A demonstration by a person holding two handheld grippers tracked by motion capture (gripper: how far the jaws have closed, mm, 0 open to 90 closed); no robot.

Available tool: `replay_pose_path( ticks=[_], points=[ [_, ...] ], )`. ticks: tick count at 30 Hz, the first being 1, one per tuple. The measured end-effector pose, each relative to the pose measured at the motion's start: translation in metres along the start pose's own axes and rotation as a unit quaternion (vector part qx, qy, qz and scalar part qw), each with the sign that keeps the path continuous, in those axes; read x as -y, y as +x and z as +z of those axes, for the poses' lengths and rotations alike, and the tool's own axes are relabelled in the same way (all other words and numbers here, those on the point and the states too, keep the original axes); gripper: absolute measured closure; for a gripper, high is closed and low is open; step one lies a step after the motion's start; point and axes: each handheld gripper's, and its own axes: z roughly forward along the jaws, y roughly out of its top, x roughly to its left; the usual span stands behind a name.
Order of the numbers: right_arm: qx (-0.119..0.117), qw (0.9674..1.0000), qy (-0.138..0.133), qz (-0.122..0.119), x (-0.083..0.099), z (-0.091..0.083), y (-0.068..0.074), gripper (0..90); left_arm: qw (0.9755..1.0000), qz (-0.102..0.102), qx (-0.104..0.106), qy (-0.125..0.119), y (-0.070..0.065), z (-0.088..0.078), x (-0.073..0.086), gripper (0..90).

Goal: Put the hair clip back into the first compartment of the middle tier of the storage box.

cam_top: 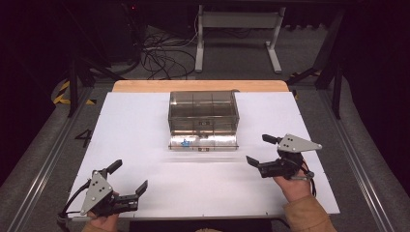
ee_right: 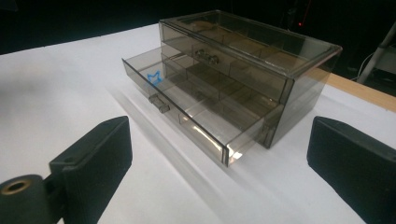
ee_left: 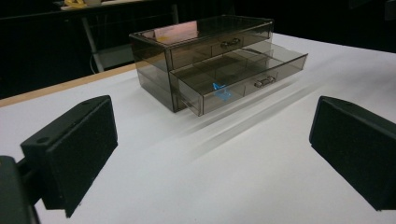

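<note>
Plainly the organizer (cam_top: pixel 203 116) is my concern: a smoky clear plastic box with two drawers, sitting at twelve o'clock on the white desk (cam_top: pixel 145 125), toward the far edge. Its lower drawer (cam_top: pixel 203 142) is pulled out toward me, divided into compartments, with a small blue piece (cam_top: pixel 184 143) lying in the left one. I judge it light, rigid and slick, the thin walls liable to crack or scuff under a hard pinch, and the whole box likely to slide on the sheet if I push the drawer without bracing. The small handle (ee_right: pixel 159 103) at the drawer's front centre is the place to take hold; the blue piece looks tiny and would need a fingertip pinch. My left hand-held gripper (cam_top: pixel 126 183) hovers at seven o'clock, jaws spread wide, holding nothing. My right hand-held gripper (cam_top: pixel 258 150) sits at four o'clock, jaws likewise apart and empty, well clear of the box.
</note>
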Motion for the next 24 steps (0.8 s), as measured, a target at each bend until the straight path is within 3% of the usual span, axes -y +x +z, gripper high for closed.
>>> replay_pose_path(
  ticks=[9,17,24],
  points=[
    [0.008,0.9998,-0.008,0.014,0.033,-0.018,-0.001,6.4,1.0,0.005,0.002,0.003,0.001,0.001,0.001,1.7],
    [0.022,0.9987,-0.005,0.046,0.068,-0.035,-0.005,6.3,0.9999,0.007,0.004,0.008,0.001,0.004,0.002,1.7],
    [0.022,0.9984,0.002,0.052,0.073,-0.034,-0.008,6.0,0.9999,0.003,0.007,0.009,0.002,0.005,0.003,1.7]
  ],
)
